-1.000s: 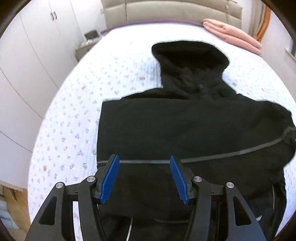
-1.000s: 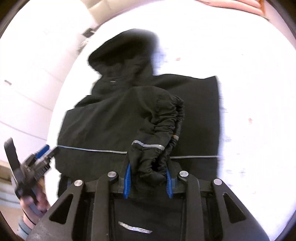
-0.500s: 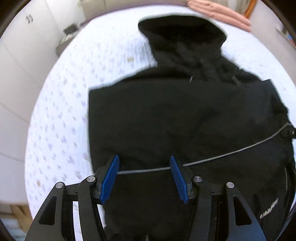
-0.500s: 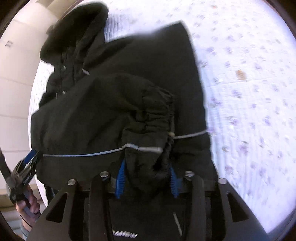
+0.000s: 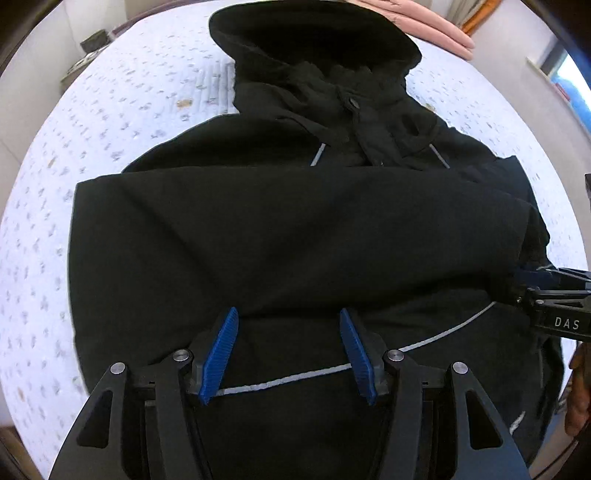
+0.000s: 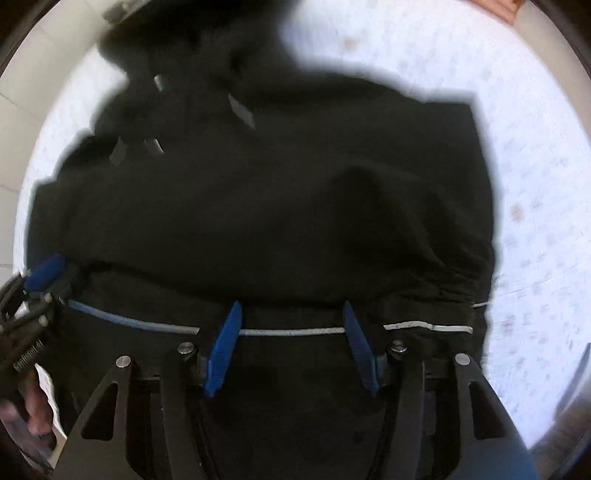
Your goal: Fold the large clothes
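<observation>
A black hooded jacket (image 5: 280,229) with thin grey reflective stripes lies on the bed, hood (image 5: 314,40) at the far end. One sleeve is folded across its body. My left gripper (image 5: 288,350) is open and empty, just above the jacket's lower part. My right gripper (image 6: 291,347) is open over the jacket (image 6: 280,206), its jaws apart with nothing between them; that view is blurred. The right gripper also shows at the right edge of the left wrist view (image 5: 546,291), at the sleeve's cuff. The left gripper shows at the left edge of the right wrist view (image 6: 40,280).
The bed (image 5: 122,110) has a white quilt with small purple flowers. Folded pink cloth (image 5: 432,22) lies at its far right. A nightstand (image 5: 88,51) stands at the far left beside white wardrobes.
My right gripper has let go of the sleeve cuff and opened; the sleeve now lies across the jacket. Both grippers have moved closer over the jacket.
</observation>
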`<state>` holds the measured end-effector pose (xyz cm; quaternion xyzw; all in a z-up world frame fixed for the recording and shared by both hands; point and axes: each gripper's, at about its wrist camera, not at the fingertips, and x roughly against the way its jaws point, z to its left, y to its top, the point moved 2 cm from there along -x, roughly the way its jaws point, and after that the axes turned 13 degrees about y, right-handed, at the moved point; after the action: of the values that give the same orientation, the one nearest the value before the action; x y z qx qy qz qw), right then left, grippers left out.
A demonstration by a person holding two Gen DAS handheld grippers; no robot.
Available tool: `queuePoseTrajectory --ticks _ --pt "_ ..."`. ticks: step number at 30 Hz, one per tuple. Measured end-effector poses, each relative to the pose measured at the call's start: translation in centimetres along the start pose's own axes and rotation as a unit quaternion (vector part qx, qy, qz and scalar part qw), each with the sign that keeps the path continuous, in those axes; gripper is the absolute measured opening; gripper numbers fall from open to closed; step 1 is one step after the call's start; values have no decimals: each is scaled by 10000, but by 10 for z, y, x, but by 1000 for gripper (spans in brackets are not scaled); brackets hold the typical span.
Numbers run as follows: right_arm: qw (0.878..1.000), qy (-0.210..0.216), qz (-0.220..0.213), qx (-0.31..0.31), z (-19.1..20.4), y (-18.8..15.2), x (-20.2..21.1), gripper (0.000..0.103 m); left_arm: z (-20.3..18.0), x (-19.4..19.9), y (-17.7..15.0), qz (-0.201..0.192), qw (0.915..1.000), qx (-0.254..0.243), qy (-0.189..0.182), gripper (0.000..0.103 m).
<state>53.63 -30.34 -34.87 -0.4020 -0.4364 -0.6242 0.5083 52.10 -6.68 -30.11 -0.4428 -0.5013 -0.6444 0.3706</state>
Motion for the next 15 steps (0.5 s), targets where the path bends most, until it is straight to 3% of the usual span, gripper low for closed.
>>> queuePoseTrajectory --ticks 5,8,12,15 --pt "9998 203 -11 45 -8 1 8 61 2 15 9 49 9999 -72 -72 59" --pt "9986 522 31 43 -13 7 28 62 14 40 22 -189 9998 52 -81 59" --pt "9958 716 -408 402 -19 23 78 63 32 68 57 -539 9979 370 -10 59" --pt "9935 746 -725 462 -20 58 95 67 44 65 90 -651 9961 594 -27 59"
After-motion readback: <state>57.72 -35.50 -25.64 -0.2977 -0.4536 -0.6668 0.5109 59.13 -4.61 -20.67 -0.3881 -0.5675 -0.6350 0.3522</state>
